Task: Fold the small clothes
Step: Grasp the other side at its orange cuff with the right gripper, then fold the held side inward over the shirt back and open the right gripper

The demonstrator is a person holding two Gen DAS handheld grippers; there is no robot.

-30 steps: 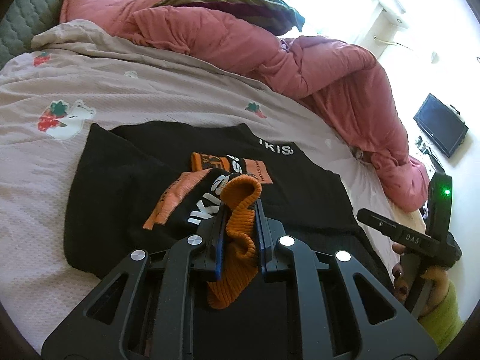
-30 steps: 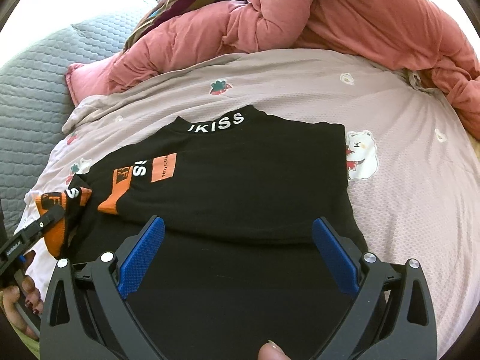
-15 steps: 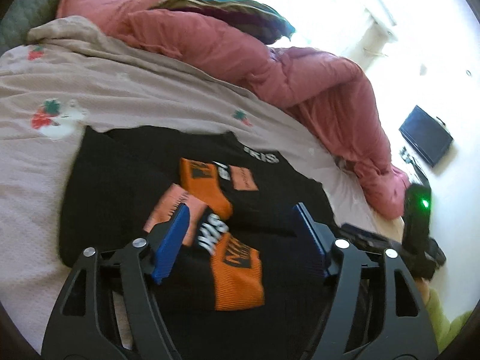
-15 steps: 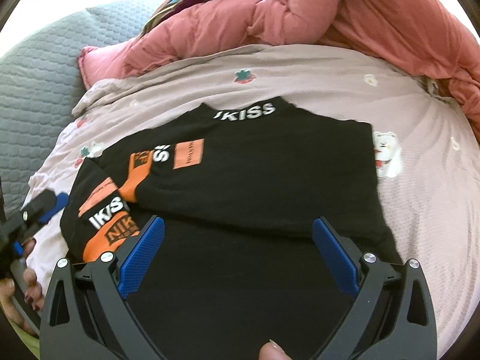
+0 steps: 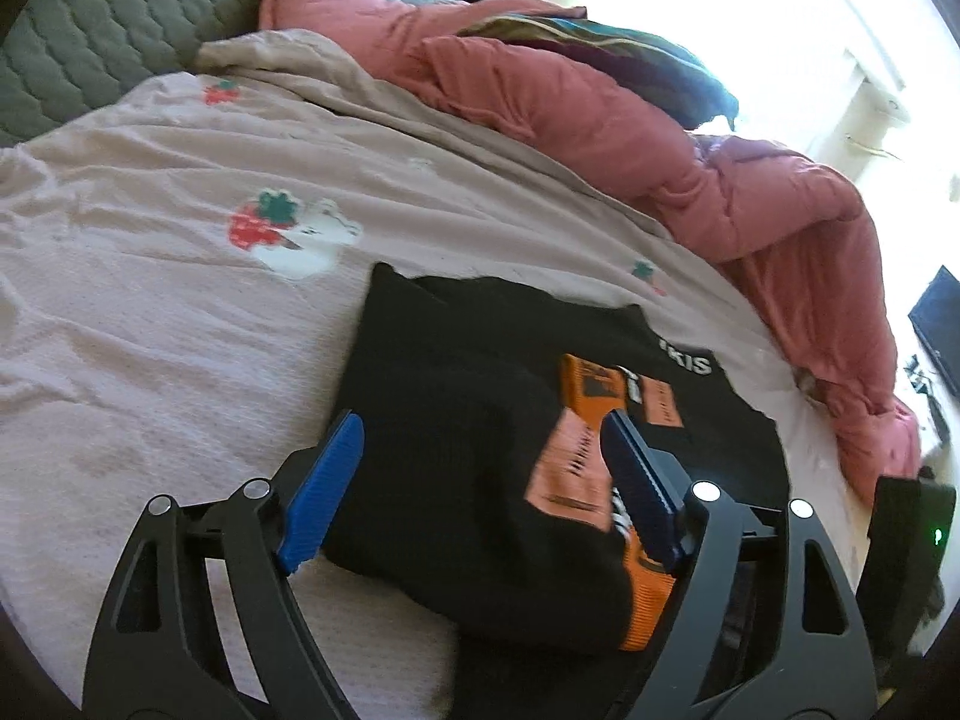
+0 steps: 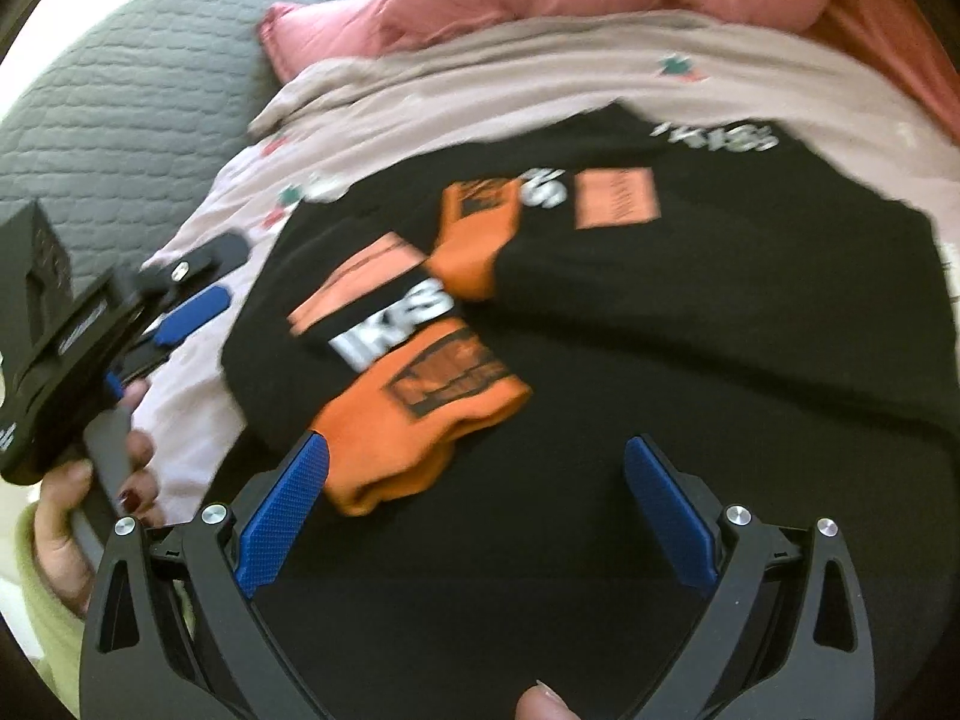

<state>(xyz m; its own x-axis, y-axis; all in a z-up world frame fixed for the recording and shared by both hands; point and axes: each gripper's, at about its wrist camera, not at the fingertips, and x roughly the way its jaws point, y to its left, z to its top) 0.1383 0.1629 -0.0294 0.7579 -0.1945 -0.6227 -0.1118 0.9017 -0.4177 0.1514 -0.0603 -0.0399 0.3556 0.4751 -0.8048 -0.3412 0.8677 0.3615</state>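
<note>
The left tool (image 5: 480, 486) hangs low over the near left edge of the black knit sweater with orange cuffs and white lettering (image 5: 456, 438), its blue-padded fingers (image 5: 321, 492) spread wide with nothing between them. The right tool (image 6: 477, 510) is likewise spread apart and empty above the sweater's dark lower part, at the bottom of its frame.

The sweater lies flat on the pale pink bed sheet printed with strawberries and bears (image 5: 180, 324), both sleeves folded in across the chest so the orange cuffs (image 6: 420, 420) sit on top.

Only the right wrist view shows the left hand (image 6: 78, 498), with dark red nails and a light green sleeve, wrapped around the left tool's grey handle at the frame's left edge. Only the left wrist view shows the crumpled salmon-pink quilt (image 5: 690, 180) running down the upper right, and a dark flat screen (image 5: 936, 330) at the right edge.
</note>
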